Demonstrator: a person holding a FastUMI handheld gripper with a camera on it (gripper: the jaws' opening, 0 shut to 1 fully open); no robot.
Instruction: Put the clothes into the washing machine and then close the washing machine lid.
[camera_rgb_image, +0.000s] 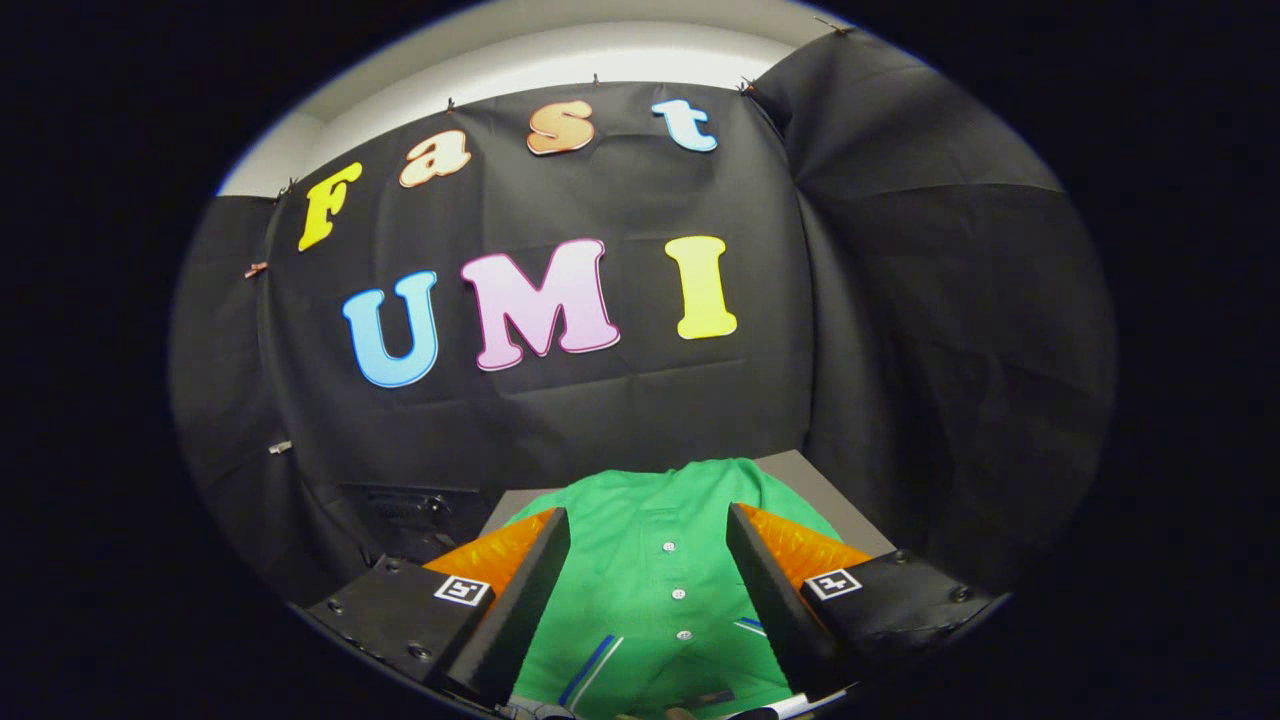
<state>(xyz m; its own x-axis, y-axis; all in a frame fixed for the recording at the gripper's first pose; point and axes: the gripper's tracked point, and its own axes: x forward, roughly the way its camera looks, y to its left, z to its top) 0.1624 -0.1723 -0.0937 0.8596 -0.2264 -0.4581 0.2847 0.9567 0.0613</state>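
Green buttoned shirt (650, 570): spread flat on grey table (810, 480), between and beyond gripper (648, 530) fingers, spread wide, empty. Likely light, limp, prone to slipping; best pinched at a bunched fold near button placket.

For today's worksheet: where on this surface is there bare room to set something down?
Bare grey tabletop shows right of the green shirt and a sliver at its left. The shirt covers the middle, between the open hand-held gripper's fingers.
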